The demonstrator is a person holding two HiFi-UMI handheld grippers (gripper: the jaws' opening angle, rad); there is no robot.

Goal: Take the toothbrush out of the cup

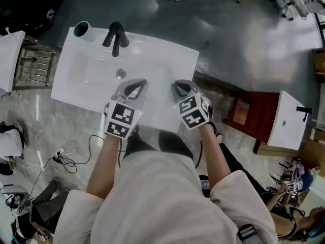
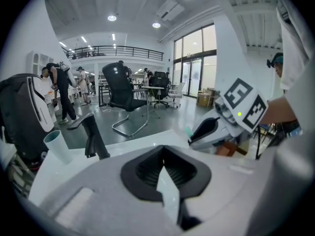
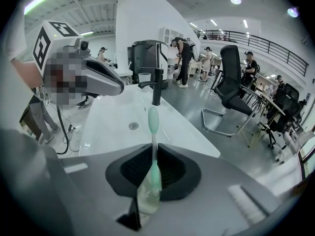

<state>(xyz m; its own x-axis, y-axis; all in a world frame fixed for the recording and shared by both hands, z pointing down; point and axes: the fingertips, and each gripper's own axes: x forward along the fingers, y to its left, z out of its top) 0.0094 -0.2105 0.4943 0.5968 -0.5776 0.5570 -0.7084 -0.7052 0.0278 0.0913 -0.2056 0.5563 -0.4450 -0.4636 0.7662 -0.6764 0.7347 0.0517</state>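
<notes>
A white sink [image 1: 157, 52] carries a teal-rimmed cup [image 1: 82, 29] at its far left corner, beside a black faucet [image 1: 116, 37]. The cup looks empty from above. My right gripper [image 3: 152, 154] is shut on the handle of a green toothbrush [image 3: 153, 132], whose head points up and forward over the basin toward the drain [image 3: 133, 126]. In the head view the right gripper [image 1: 180, 84] hovers over the sink's near right part and the toothbrush does not show. My left gripper [image 1: 134, 82] hangs beside it over the near middle, jaws together with nothing between them [image 2: 163, 154].
A metal rack [image 1: 35, 65] stands left of the sink. A brown cabinet [image 1: 251, 113] and a second white basin [image 1: 284, 118] stand to the right. Cables [image 1: 71, 156] lie on the floor at the near left. Office chairs [image 2: 120, 92] and people stand beyond.
</notes>
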